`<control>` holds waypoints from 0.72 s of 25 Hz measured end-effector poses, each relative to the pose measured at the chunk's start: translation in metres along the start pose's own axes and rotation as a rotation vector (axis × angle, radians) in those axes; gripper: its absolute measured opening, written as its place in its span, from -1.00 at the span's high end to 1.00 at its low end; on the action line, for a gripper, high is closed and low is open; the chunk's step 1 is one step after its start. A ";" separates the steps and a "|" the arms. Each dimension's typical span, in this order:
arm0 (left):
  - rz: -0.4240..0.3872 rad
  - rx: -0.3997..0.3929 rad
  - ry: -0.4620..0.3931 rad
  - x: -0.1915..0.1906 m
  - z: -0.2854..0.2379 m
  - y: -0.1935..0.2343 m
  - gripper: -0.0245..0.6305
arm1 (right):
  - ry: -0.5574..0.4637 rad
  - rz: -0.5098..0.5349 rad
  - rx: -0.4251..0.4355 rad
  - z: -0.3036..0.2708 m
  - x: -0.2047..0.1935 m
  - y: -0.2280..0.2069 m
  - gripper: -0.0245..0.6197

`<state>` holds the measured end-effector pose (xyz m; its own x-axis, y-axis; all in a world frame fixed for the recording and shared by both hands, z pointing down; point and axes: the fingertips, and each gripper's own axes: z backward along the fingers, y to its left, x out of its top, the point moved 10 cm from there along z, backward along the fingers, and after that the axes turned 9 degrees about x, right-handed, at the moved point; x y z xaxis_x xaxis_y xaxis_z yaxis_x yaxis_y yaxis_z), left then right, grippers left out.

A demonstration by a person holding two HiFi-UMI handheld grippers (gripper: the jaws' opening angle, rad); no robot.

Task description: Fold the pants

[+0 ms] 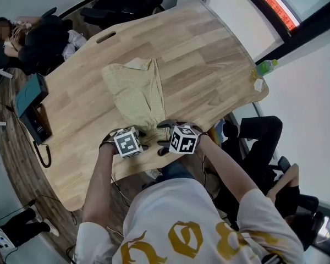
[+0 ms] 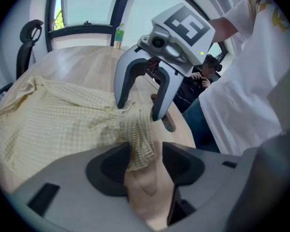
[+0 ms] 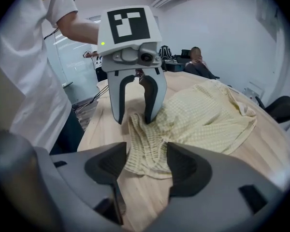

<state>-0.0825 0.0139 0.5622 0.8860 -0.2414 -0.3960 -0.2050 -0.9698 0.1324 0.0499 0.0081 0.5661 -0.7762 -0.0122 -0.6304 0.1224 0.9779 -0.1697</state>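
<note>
A broad, rounded table of pale grained wood [image 1: 209,54] carries soft, pale yellow checked cloth pants [image 1: 135,92]. They lie rumpled at its middle, with one narrow gathered end reaching the near edge. There the smooth grey plastic left gripper [image 2: 144,164] and right gripper [image 3: 144,170] sit side by side. Each has its jaws apart, with that cloth end lying loose between them, unpinched.

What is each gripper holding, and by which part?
Nothing. The left gripper and right gripper stand open; the near edge of the pale yellow checked fabric pants lies loose between their jaws.
</note>
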 end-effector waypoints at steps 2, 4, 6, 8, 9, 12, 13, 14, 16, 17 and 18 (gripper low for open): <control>0.023 -0.004 -0.033 -0.001 0.000 0.005 0.31 | 0.017 0.064 -0.004 0.000 -0.002 0.001 0.13; 0.023 -0.011 -0.041 0.000 0.000 0.007 0.40 | 0.041 0.135 -0.015 -0.002 -0.004 0.003 0.12; 0.005 -0.018 -0.017 0.003 -0.001 0.006 0.40 | 0.039 0.177 -0.023 -0.003 -0.007 0.005 0.12; -0.016 -0.013 0.008 0.007 -0.001 0.004 0.40 | 0.019 0.176 -0.032 -0.002 -0.009 0.003 0.13; -0.020 -0.008 0.016 0.008 -0.002 0.004 0.41 | 0.015 0.174 -0.037 -0.002 -0.009 0.002 0.13; -0.003 -0.014 0.016 0.009 -0.003 0.008 0.45 | 0.027 0.180 -0.046 0.000 -0.008 -0.002 0.23; 0.011 -0.025 0.014 0.008 -0.003 0.010 0.49 | 0.029 0.178 -0.048 0.000 -0.007 -0.003 0.27; 0.030 -0.039 0.012 0.007 -0.003 0.013 0.50 | 0.028 0.172 -0.049 0.000 -0.006 -0.003 0.30; 0.070 -0.063 0.015 0.006 -0.003 0.016 0.53 | 0.023 0.145 -0.050 0.001 -0.005 -0.005 0.34; 0.083 -0.070 0.018 0.006 -0.002 0.017 0.55 | 0.018 0.125 -0.050 0.001 -0.005 -0.006 0.36; 0.090 -0.072 0.020 0.006 -0.002 0.018 0.55 | 0.011 0.104 -0.051 0.003 -0.004 -0.007 0.37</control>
<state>-0.0805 -0.0048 0.5637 0.8734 -0.3260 -0.3617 -0.2545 -0.9389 0.2317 0.0541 0.0008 0.5679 -0.7676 0.0915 -0.6343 0.1711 0.9831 -0.0652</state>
